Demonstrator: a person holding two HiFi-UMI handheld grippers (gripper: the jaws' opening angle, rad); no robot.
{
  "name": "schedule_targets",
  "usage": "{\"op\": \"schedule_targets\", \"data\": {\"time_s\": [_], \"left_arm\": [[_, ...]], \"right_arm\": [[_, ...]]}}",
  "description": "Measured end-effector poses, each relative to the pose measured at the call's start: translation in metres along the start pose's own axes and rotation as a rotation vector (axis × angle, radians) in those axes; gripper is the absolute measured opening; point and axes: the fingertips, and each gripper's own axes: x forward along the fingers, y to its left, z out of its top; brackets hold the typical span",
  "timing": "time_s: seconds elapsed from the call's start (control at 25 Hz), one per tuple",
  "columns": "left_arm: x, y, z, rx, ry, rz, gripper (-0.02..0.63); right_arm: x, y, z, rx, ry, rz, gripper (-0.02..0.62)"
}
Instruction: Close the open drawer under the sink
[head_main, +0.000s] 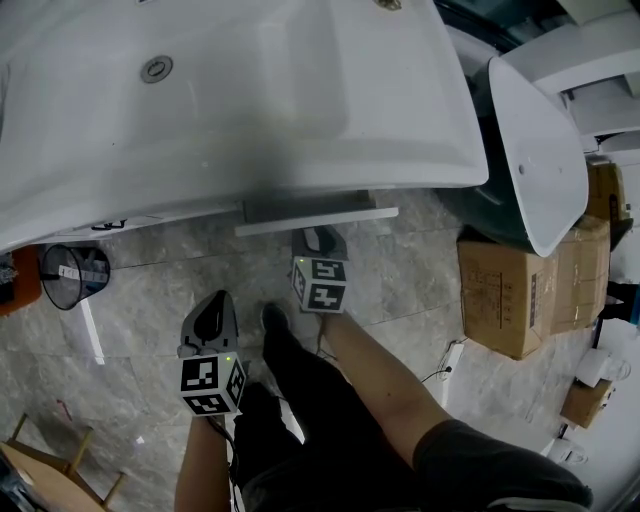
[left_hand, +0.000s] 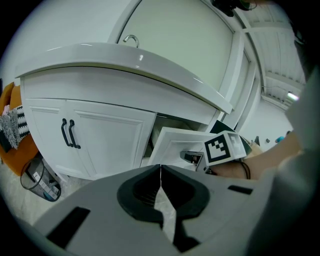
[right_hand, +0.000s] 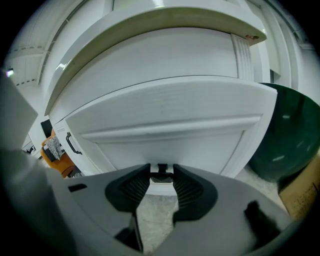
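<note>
A: Where's the drawer (right_hand: 165, 115)?
B: Pulled out beneath the sink (head_main: 250, 90), at 12 o'clock from me. It looks stiff, light, likely slides straight. The right tool (head_main: 318, 238) pinches its handle (right_hand: 161, 174), a good hold; the left tool (left_hand: 160, 170) is pressed together, empty.
A: Room?
B: Sink rim overhangs; dark green tub (right_hand: 290, 140) near at 3 o'clock, cabinet doors (left_hand: 100, 140) at 9

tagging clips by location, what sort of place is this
Likely a storeroom or showroom rather than a lived-in bathroom: a white sink on a vanity cabinet, cardboard boxes, and a spare basin beside them.
</note>
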Motion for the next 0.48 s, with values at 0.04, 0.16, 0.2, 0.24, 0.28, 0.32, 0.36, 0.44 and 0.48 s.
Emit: {"op": "schedule_targets", "data": {"time_s": [0.04, 0.16, 0.2, 0.24, 0.28, 0.32, 0.36, 0.44, 0.48], "left_arm": [[0.001, 0.0, 0.002, 0.0, -0.003, 0.001, 0.015], [0.003, 0.002, 0.007, 0.001, -0.01, 0.005, 0.015], [0.003, 0.002, 0.009, 0.001, -0.013, 0.006, 0.015], [0.004, 0.003, 0.012, 0.001, -0.016, 0.007, 0.015], [0.004, 0.003, 0.015, 0.0, -0.02, 0.008, 0.015], [0.005, 0.004, 0.018, -0.002, -0.025, 0.008, 0.015], [0.006, 0.005, 0.021, -0.003, -0.03, 0.009, 0.015], [0.008, 0.007, 0.026, -0.003, -0.039, 0.012, 0.015], [0.009, 0.008, 0.028, -0.002, -0.041, 0.014, 0.015]], "right_arm": [[0.003, 0.0, 0.003, -0.001, -0.002, 0.001, 0.15], [0.009, -0.001, 0.01, -0.005, -0.008, -0.001, 0.151], [0.011, -0.001, 0.011, -0.006, -0.009, -0.003, 0.15], [0.013, -0.001, 0.013, -0.006, -0.009, -0.004, 0.151], [0.015, -0.002, 0.015, -0.006, -0.008, -0.005, 0.15], [0.017, -0.002, 0.017, -0.005, -0.008, -0.006, 0.15], [0.02, -0.002, 0.02, -0.004, -0.01, -0.006, 0.152], [0.025, -0.003, 0.026, -0.003, -0.013, -0.006, 0.152], [0.027, -0.003, 0.029, -0.003, -0.014, -0.005, 0.15]]}}
